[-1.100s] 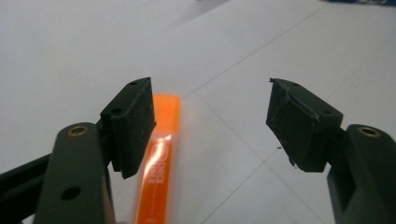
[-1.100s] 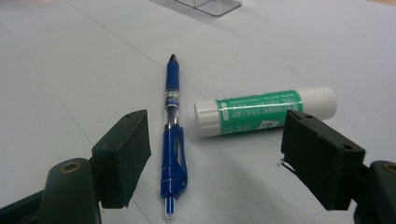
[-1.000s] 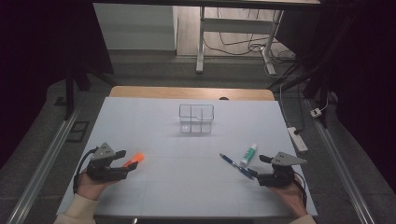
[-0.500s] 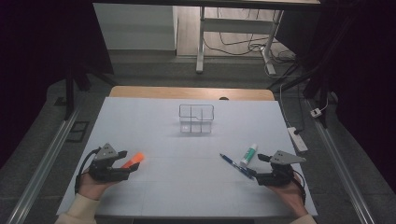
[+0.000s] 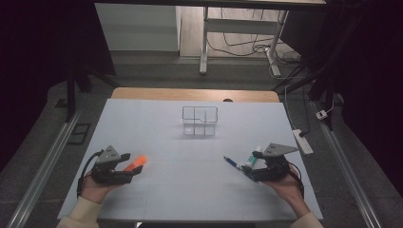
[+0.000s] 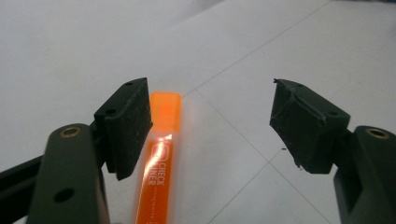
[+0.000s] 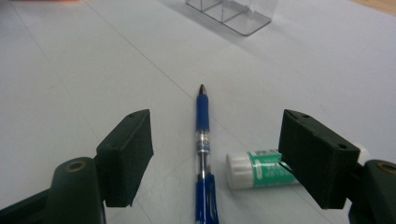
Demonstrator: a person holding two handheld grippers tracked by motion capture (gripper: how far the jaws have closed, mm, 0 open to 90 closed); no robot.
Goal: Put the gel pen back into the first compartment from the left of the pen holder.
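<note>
Two pairs of jaws stand wide, nothing held: the left gripper (image 6: 210, 121) straddles the highlighter (image 6: 159, 158), the right gripper (image 7: 215, 154) the pen (image 7: 203, 154), both flat on the desk (image 5: 157, 118). Reaching step; next, close and carry toward the organizer (image 5: 200, 120).

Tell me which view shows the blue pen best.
The right gripper view: the blue pen lies lengthwise between the open jaws, tip pointing away, beside the glue stick. The high view shows it small, partly under the right gripper.
</note>
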